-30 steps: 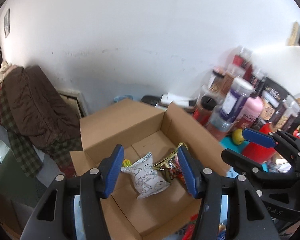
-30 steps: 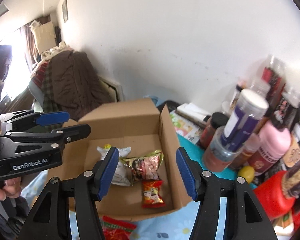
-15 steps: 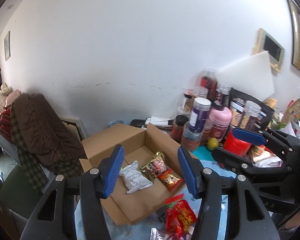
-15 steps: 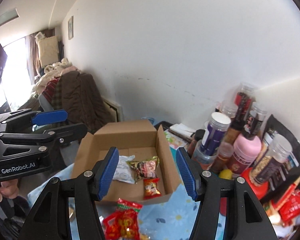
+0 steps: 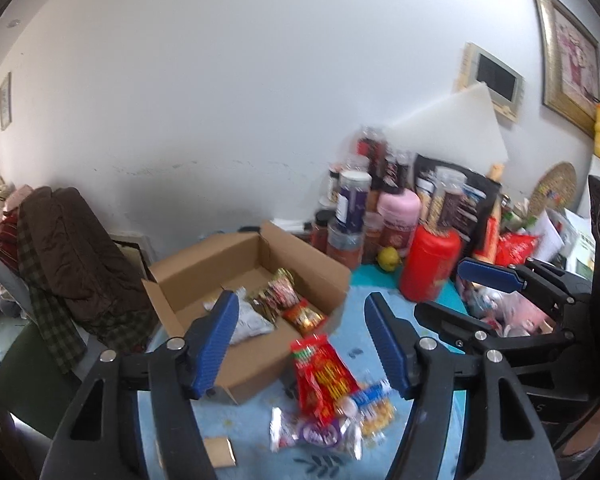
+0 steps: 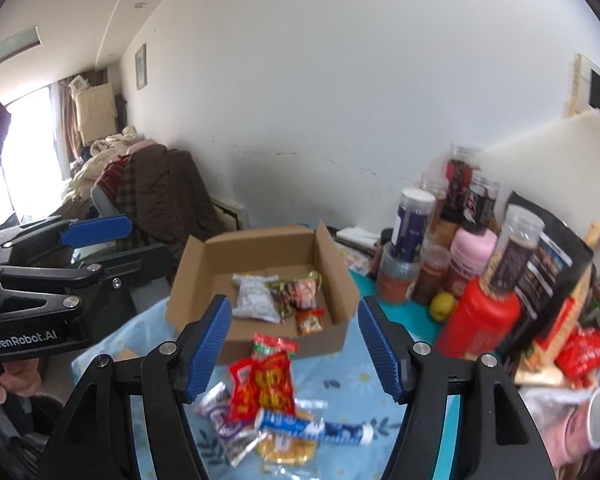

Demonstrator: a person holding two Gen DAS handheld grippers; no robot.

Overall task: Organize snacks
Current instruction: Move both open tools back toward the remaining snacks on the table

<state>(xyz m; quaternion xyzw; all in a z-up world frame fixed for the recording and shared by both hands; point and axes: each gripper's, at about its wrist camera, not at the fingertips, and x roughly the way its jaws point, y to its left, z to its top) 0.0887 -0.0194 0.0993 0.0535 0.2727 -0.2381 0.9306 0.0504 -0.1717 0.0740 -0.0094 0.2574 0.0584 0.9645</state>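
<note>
**Desk:** Cardboard first: what sits in the box [image 6: 260, 248]?

**Photographer:** Three packets on its floor: a white pouch [image 6: 254, 300], a gold-edged pack [image 6: 300, 292] beside it, and a small orange sachet [image 6: 310, 320] at the front wall.

**Desk:** And outside the box?

**Photographer:** A loose heap just in front of it on the blue cloth [image 6: 340, 384]: a red bag [image 6: 266, 384] on top, a blue-and-white tube [image 6: 312, 426], a silver-purple wrapper [image 6: 228, 428] and a yellow pack [image 6: 286, 448] underneath.

**Desk:** The grippers?

**Photographer:** The left gripper [image 5: 300, 340] and right gripper [image 6: 294, 346] both hang in front of the box, above the heap. Their jaws have just been opening; they stand spread, with nothing pinched between them.

**Desk:** Progress?

**Photographer:** By my reading, under halfway: three packed, at least four waiting. Jars and bottles [image 6: 452, 256] crowd the box's right side.
</note>
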